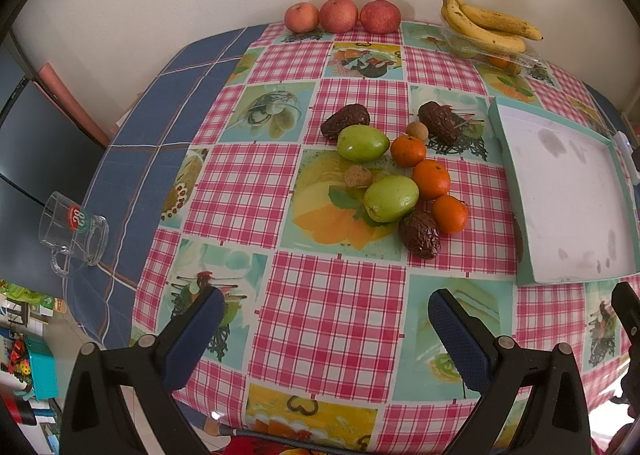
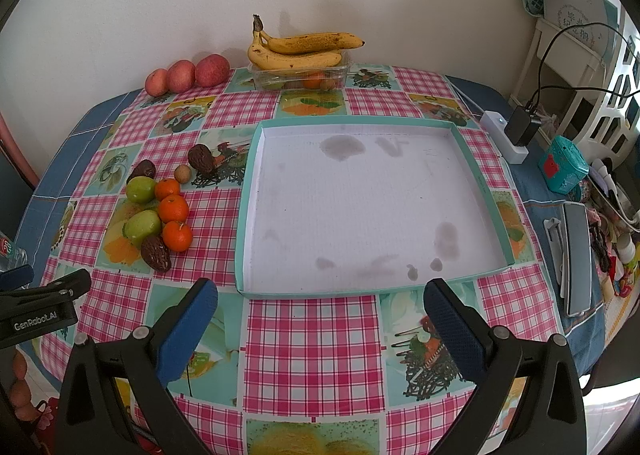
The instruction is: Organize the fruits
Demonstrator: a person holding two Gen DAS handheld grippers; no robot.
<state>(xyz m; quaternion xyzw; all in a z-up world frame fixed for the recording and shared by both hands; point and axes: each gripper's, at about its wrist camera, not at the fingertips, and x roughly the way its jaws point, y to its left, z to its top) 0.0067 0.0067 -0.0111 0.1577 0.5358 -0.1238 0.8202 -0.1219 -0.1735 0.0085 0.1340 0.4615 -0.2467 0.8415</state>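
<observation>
Hovering left gripper, right gripper (jaws spread), above tablecloth

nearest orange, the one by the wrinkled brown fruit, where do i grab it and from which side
Probably from above, jaws across its round middle. The nearest orange touches the wrinkled brown fruit and another orange, so close along the free line: one finger on its tray-facing side, the other in the gap toward the green fruit.

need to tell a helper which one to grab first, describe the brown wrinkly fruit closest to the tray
Left of the tray lies a fruit cluster. At its near end sits the dark wrinkled fruit, touching an orange and a green fruit; the two other brown ones lie at the far end.
</observation>
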